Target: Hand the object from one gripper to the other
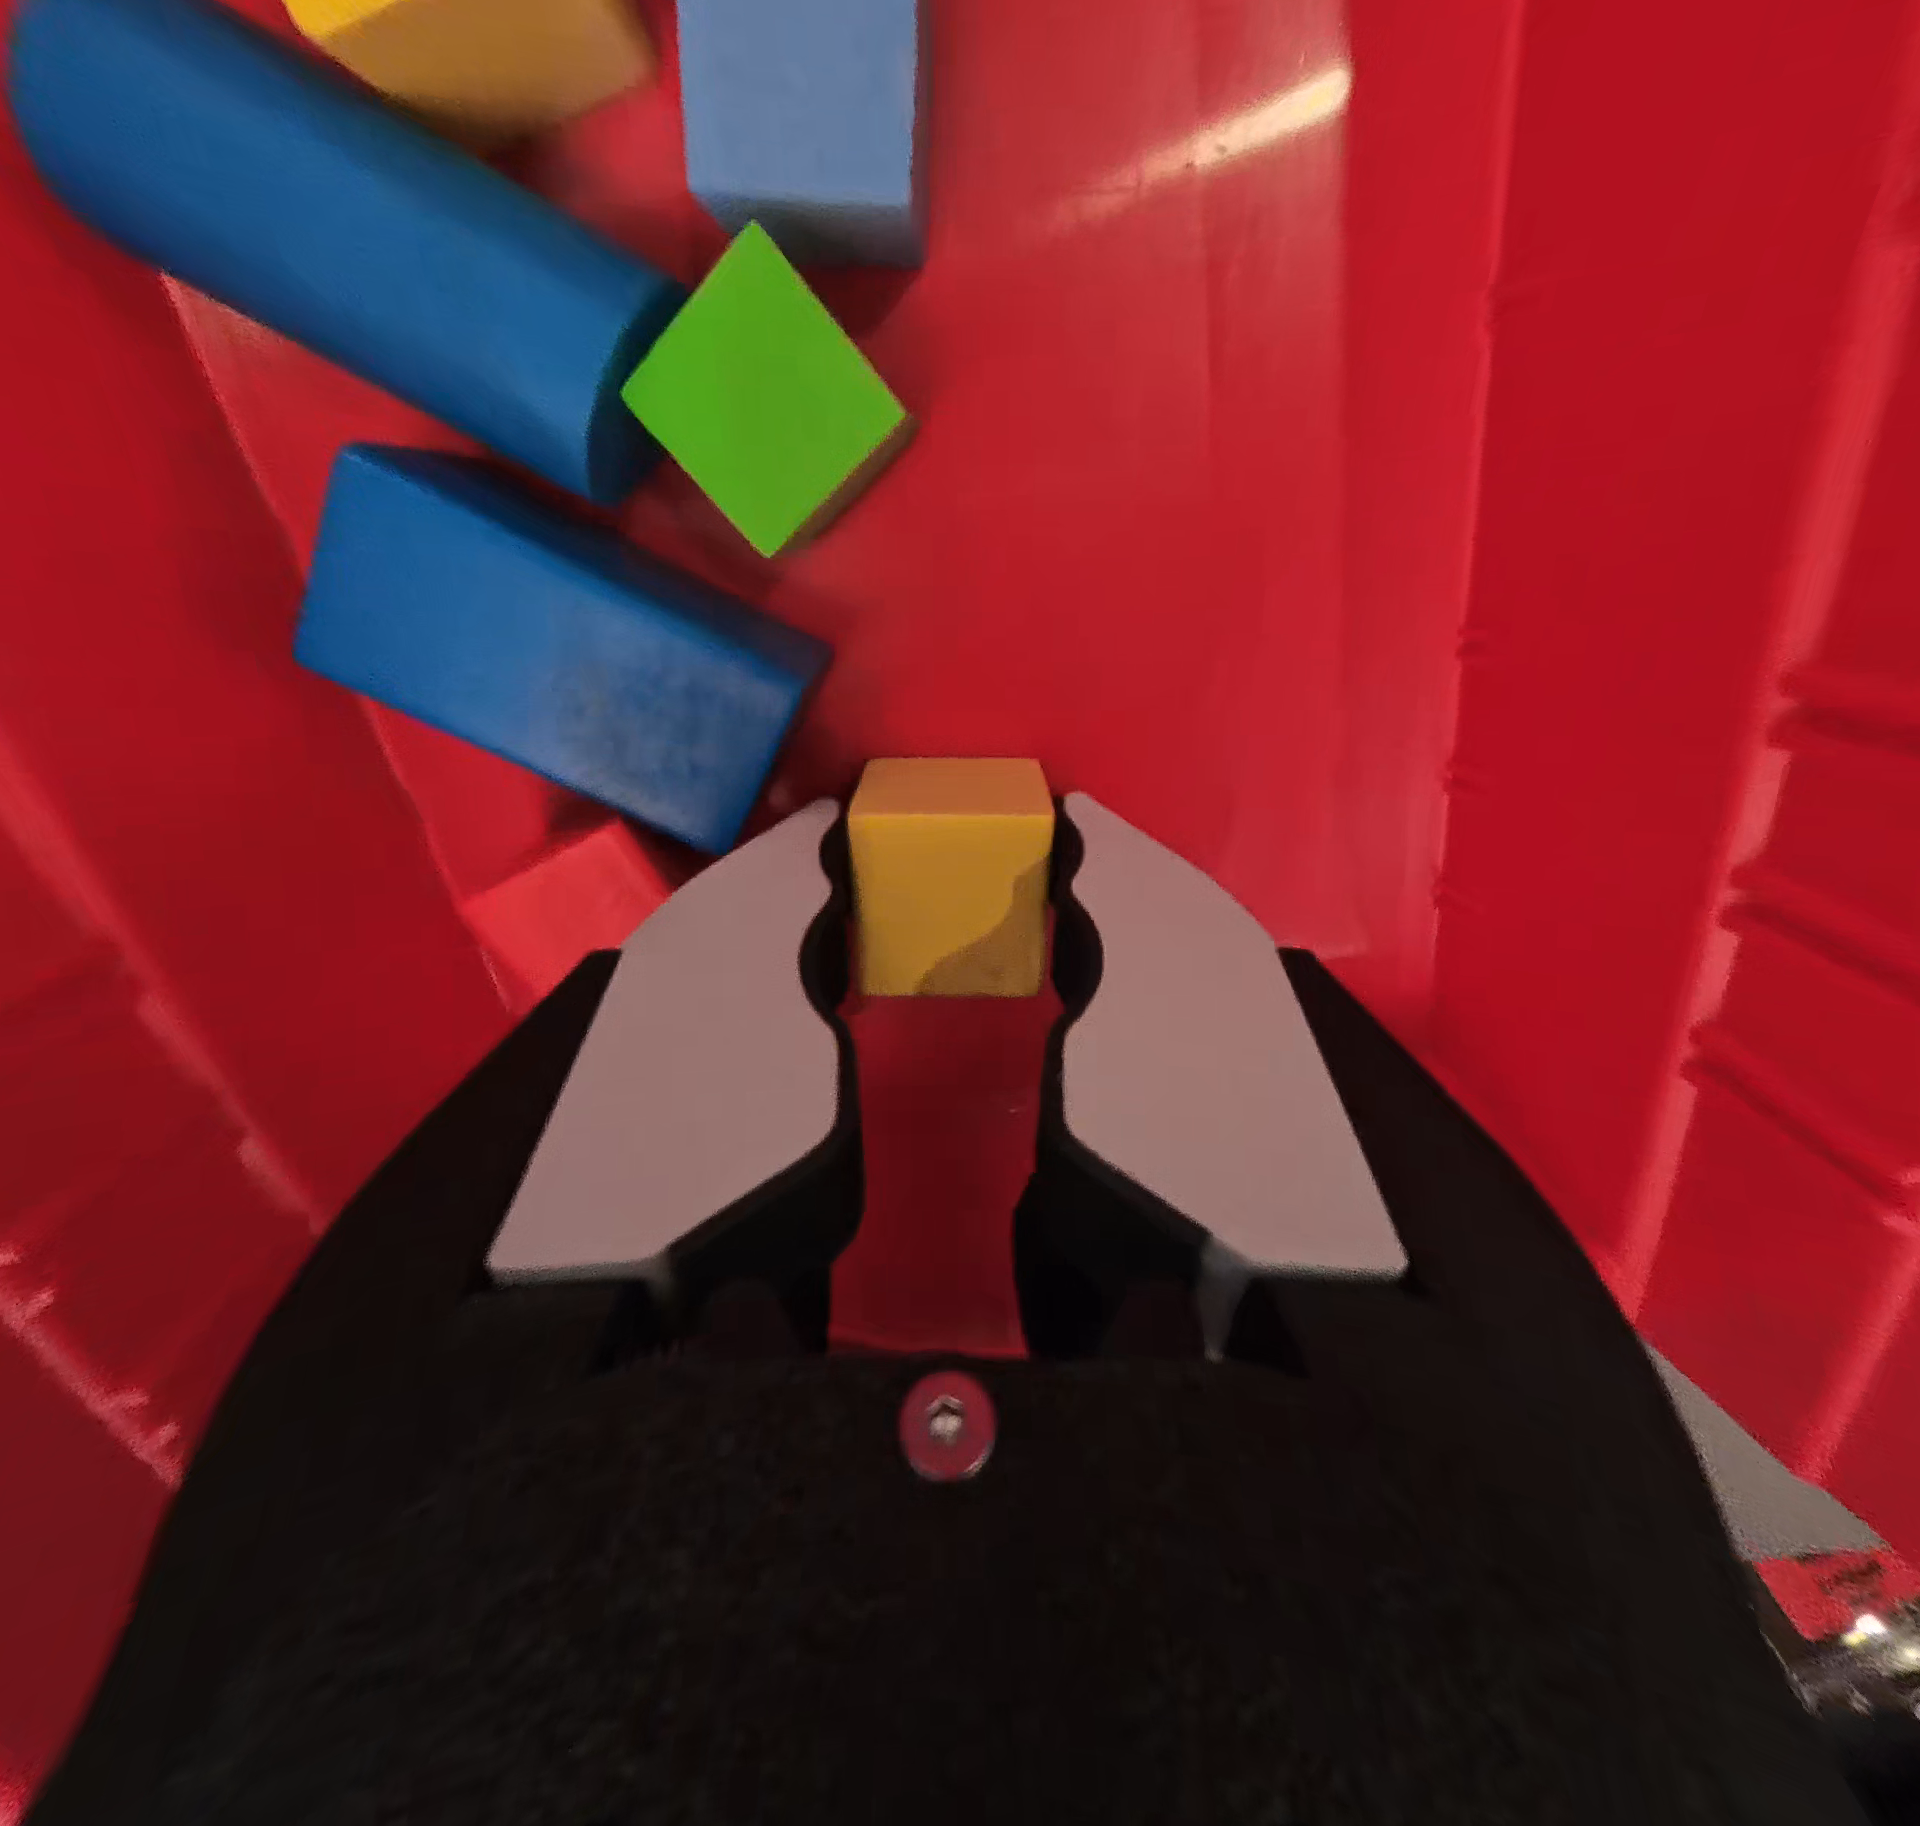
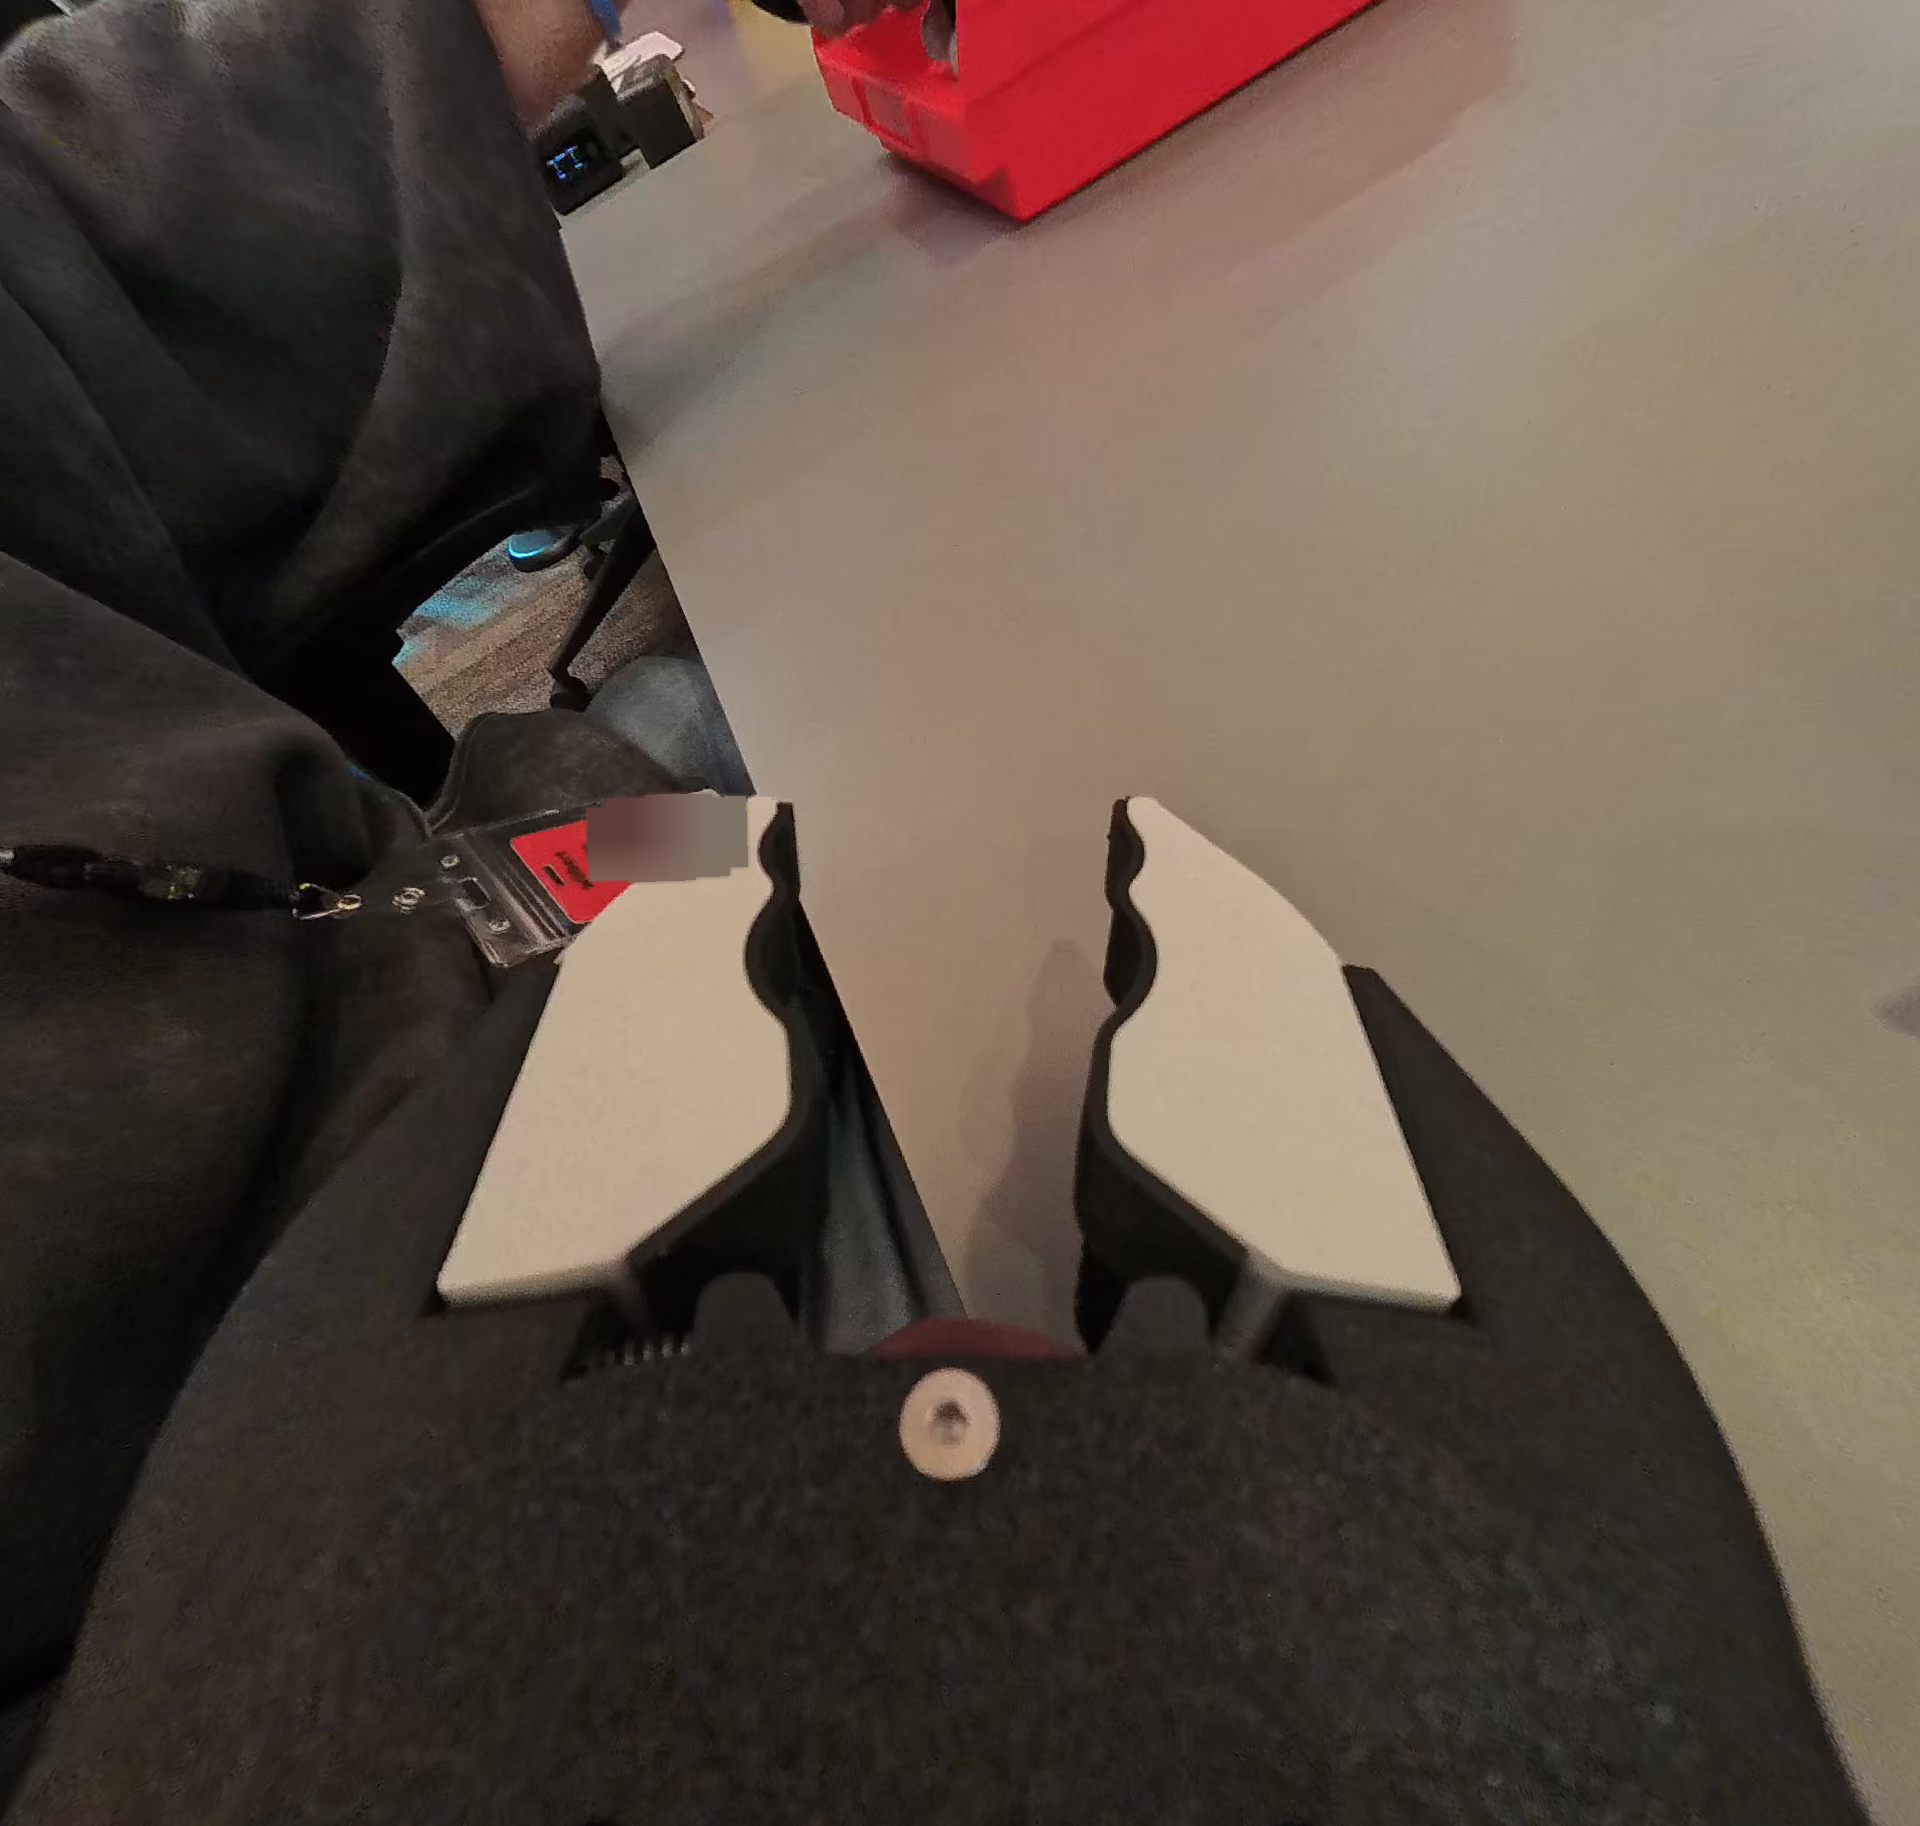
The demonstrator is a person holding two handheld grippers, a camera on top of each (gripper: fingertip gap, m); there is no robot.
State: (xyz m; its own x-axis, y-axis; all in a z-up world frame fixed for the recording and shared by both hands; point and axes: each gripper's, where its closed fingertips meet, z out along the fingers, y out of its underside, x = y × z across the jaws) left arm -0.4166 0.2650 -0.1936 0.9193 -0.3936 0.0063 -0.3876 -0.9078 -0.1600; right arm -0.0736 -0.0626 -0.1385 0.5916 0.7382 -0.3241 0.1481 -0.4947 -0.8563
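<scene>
While the grey table (image 2: 1351,529) is taking up most of the right wrist view, a red bin (image 2: 1122,41) is sitting far off near its top edge. A person in a dark sleeve (image 2: 260,270) is reaching toward that bin.

Inside the bin, its red wall (image 1: 1558,529) is filling the left wrist view. Toy blocks are lying in there: a long blue round block (image 1: 312,218), a blue flat block (image 1: 540,633), a pale blue block (image 1: 800,83), a big yellow block (image 1: 457,0) and a green block (image 1: 764,389).

The left claw (image 1: 948,883) is squeezing a small yellow cube (image 1: 945,893) between its two fingers. The cube is sitting right at the tips, down in the bin.

The right claw (image 2: 951,903) is waiting with its fingers spread apart and nothing between them. It is hanging over the table edge, well apart from the bin.

So the first part looks done: the cube is being held. Most of the job is still to come, I think. The cube needs to come out of the bin, the two claws need to meet, the right one needs to grab the cube, and the left one needs to let go.
</scene>
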